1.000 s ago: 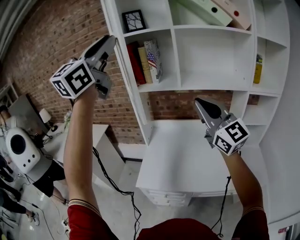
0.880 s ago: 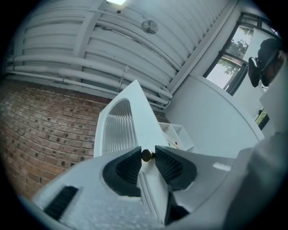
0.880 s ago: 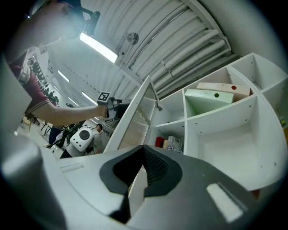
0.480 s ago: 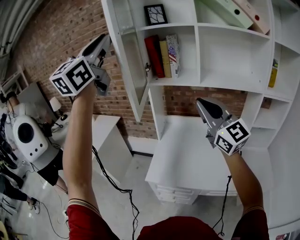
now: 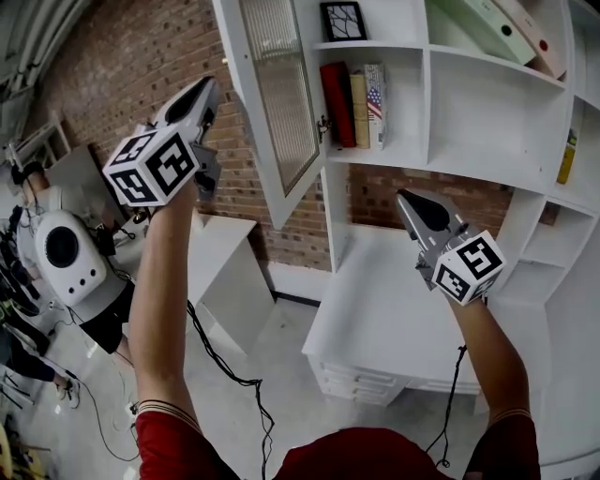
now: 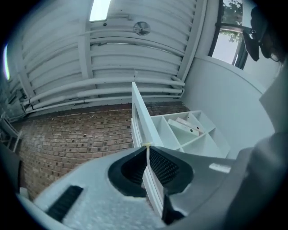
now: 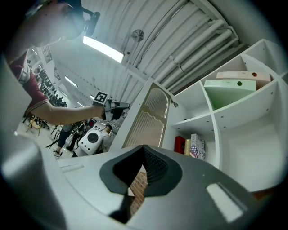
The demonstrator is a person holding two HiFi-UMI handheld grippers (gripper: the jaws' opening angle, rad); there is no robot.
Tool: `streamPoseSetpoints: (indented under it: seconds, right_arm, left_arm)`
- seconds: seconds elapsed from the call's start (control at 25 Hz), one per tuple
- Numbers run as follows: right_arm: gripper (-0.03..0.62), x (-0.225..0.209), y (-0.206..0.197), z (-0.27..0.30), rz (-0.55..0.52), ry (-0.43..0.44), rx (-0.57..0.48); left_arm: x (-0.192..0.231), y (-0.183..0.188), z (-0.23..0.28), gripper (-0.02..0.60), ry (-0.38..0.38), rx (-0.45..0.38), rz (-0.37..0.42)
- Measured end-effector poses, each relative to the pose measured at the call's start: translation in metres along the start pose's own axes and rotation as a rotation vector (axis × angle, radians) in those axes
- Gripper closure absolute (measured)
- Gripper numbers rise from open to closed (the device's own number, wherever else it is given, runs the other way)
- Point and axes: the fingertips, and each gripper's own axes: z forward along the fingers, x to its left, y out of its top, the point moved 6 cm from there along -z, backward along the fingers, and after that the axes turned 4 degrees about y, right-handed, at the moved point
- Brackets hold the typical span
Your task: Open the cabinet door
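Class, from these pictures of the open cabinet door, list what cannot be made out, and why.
Top of the cabinet door: cut off by the head view's upper edge.
Titles on the books: too small in every view.
Shape of the door handle: too small, head view.
Binders: partly cut off by the head view's upper edge.

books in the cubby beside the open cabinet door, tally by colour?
Red book: 1
Tan book: 1
Flag-print book: 1
Total: 3
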Motion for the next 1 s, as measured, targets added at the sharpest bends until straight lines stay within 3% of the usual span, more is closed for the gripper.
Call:
streamPoseSetpoints:
  seconds: [0.24,0.44,0.76,1.0]
  right_arm:
    - [0.582,0.011,-0.012,0.025,0.018,0.048,-0.005]
    - [0.582,0.011,-0.019,0.035,0.034,0.066,-0.012]
    - [0.582,0.003,-0.025,0.022,0.043,0.063,-0.015]
    - [0.582,0.0,-0.043,0.005,0.074,0.042,-0.02]
  left_arm:
    - [-0.025,-0.034,-0.032,0.561,-0.051,0.063,0.012]
    - [-0.055,-0.07,-0.056,0.575,-0.107,0.076,-0.068]
    - [-0.105,-0.122,-0.085,0.578,-0.122,0.049,-0.121]
    - [-0.156,-0.16,-0.09,0.578,-0.167,0.058,-0.045]
